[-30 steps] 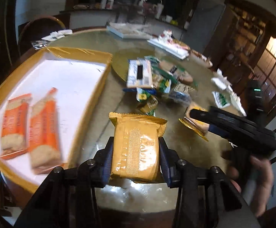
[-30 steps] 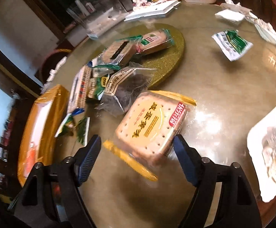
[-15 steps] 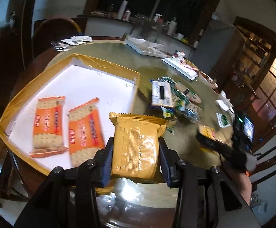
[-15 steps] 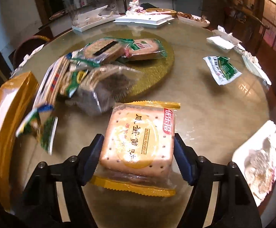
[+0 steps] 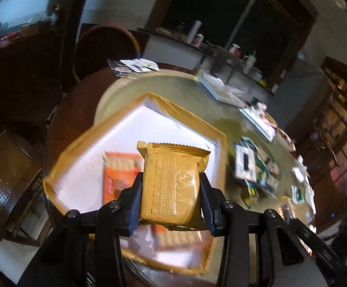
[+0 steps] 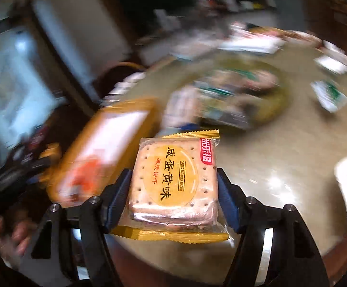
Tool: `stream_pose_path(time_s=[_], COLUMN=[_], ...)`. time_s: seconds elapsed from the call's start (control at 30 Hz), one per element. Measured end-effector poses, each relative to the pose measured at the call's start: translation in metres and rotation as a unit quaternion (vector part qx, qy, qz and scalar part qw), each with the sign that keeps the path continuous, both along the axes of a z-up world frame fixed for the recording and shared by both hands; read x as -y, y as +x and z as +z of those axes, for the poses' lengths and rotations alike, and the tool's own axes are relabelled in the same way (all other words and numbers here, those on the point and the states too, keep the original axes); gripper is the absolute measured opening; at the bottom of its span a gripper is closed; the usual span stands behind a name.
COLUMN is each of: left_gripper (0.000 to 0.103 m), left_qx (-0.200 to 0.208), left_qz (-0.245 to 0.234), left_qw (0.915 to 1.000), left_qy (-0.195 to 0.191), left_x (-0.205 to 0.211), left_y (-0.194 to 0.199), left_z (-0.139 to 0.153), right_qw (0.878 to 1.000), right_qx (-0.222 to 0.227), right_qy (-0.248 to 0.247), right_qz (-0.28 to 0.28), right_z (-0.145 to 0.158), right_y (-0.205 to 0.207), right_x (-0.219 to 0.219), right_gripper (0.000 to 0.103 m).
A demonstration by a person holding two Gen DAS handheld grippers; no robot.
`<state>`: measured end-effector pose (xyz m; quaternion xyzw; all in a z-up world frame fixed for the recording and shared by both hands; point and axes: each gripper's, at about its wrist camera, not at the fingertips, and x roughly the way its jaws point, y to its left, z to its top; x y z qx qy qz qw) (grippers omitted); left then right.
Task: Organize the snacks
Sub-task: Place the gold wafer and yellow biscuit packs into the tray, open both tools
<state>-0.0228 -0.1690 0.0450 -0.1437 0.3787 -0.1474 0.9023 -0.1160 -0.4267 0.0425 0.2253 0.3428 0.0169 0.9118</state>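
While its jaws clamp the sides of a gold packet, the left gripper holds it above a white tray with a gold rim, where two orange packets lie flat under it. The right gripper has its jaws closed on a clear-fronted biscuit packet, held over the bench, with the tray off to its left. More snacks sit in a blurred heap on the bench, just right of the tray.
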Motion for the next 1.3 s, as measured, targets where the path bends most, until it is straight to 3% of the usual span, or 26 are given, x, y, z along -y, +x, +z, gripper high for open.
stream_pose_path(time_s=[0.17,0.27,0.37,0.7,0.93,1.03,1.17,1.3], left_gripper=[0.043,0.043,0.043,0.043,0.044,0.058,0.075,0.078], left_qx=[-0.011,-0.03,-0.034,-0.087,-0.108,-0.11,-0.047,0.023], left_qz=[0.022,0.022,0.016,-0.014,-0.027,-0.018,0.007,0.033], left_qw=[0.9996,0.9991,0.9986,0.9921,0.986,0.9843,0.9879,0.9839], left_qy=[0.013,0.022,0.036,0.089,0.124,0.137,0.148,0.174], left_x=[-0.013,-0.016,-0.014,-0.003,0.005,0.005,0.005,0.016], left_y=[0.044,0.065,0.083,0.131,0.144,0.137,0.104,0.051], left_z=[-0.005,-0.01,-0.015,-0.044,-0.059,-0.057,-0.029,0.005], right_qw=[0.995,0.992,0.989,0.982,0.977,0.978,0.988,0.994], right_qx=[0.008,-0.015,-0.039,-0.11,-0.146,-0.138,-0.092,-0.05], right_qy=[0.004,-0.032,-0.071,-0.108,-0.109,-0.118,-0.095,-0.07], right_qz=[0.098,0.121,0.121,0.111,0.112,0.105,0.084,0.068], right_z=[0.012,0.004,-0.008,-0.049,-0.068,-0.066,-0.041,-0.016], right_y=[0.065,0.107,0.146,0.208,0.219,0.216,0.189,0.139], right_x=[-0.05,-0.079,-0.097,-0.106,-0.109,-0.108,-0.096,-0.08], right_gripper=[0.07,0.07,0.069,0.069,0.07,0.072,0.082,0.083])
